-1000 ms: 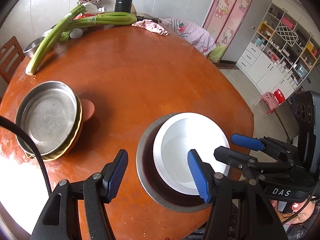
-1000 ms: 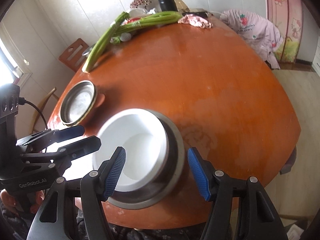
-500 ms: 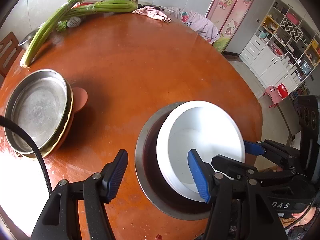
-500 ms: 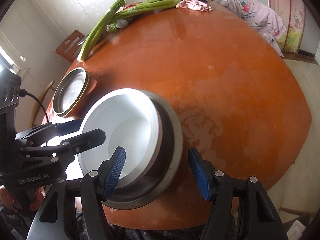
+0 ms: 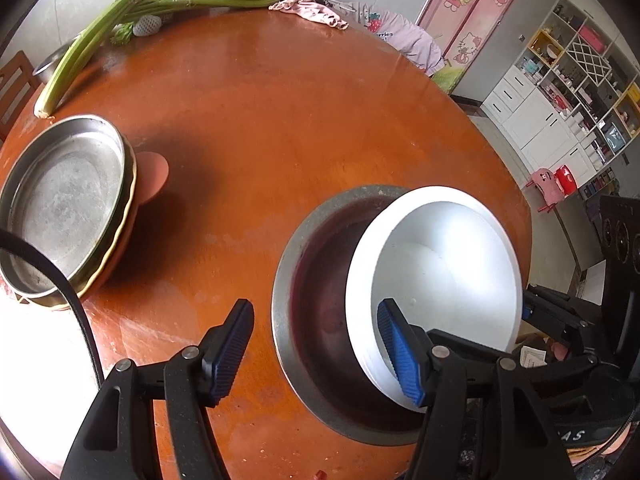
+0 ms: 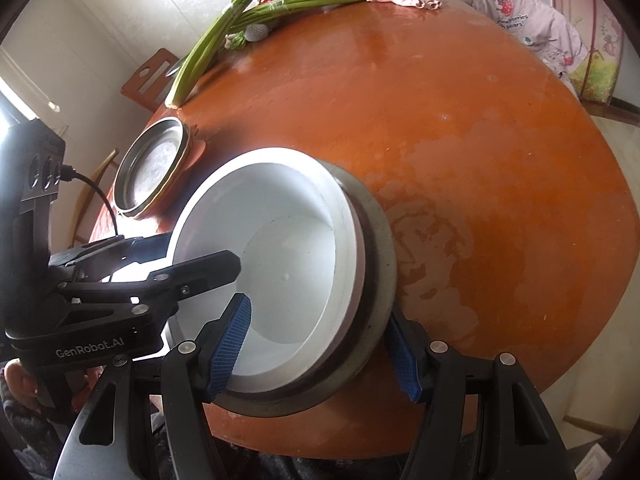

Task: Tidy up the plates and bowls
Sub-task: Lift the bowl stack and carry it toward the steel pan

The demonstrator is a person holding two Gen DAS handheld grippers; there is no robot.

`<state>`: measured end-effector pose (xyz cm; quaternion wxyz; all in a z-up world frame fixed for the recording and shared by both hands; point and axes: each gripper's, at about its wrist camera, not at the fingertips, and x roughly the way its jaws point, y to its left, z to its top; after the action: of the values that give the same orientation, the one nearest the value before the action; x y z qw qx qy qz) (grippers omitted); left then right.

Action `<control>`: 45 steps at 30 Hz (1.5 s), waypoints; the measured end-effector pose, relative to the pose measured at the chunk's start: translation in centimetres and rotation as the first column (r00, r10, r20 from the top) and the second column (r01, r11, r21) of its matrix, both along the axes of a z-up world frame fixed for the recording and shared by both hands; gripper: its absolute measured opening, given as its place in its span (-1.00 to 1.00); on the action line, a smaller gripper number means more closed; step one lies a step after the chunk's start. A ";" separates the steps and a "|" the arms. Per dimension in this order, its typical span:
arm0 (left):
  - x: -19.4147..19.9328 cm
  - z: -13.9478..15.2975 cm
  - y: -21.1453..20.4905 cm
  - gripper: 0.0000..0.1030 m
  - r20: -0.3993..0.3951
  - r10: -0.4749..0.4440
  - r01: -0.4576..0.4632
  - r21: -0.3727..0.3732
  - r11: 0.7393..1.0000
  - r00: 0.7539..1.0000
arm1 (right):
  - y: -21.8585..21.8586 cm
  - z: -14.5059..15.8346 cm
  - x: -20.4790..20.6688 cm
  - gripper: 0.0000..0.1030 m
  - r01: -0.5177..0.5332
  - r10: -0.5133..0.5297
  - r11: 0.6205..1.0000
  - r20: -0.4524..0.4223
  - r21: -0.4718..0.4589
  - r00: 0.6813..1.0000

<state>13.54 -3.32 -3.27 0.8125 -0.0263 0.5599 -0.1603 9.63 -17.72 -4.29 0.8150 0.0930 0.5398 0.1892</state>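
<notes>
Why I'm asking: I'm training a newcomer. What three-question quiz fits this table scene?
1. True or false: the white bowl sits inside the steel bowl.
2. What tops the plate stack? A) steel pan B) glass cup C) wooden lid
3. Fill in: the long green stalks lie at the table's ____ edge (near/far).
Key: 1 true; 2 A; 3 far.

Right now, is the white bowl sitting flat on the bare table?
No, the white bowl rests tilted inside the steel basin, not directly on the table.
</notes>
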 end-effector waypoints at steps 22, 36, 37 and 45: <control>0.9 -0.4 0.4 0.05 -0.010 0.005 -0.005 -0.042 0.999 1.000 | 0.1 0.5 0.2 0.25 -0.028 0.027 0.998 0.026 0.056 0.999; 1.6 2.5 5.6 0.05 0.042 0.089 -0.087 -0.048 0.995 0.995 | 4.7 3.2 2.7 0.25 -0.108 0.104 0.993 0.071 0.053 0.992; 1.7 2.5 6.1 0.05 0.038 0.096 -0.094 -0.051 0.994 0.995 | 5.0 3.2 2.9 0.24 -0.110 0.107 0.992 0.070 0.054 0.992; 2.7 4.1 9.4 0.05 0.053 0.137 -0.136 -0.027 0.990 0.989 | 8.3 4.1 5.3 0.24 -0.149 0.145 0.986 0.055 0.080 0.988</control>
<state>16.19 6.09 0.86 0.8363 -0.0695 0.5324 -0.1115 14.93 -9.46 -0.21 0.8071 0.0822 0.5167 0.2736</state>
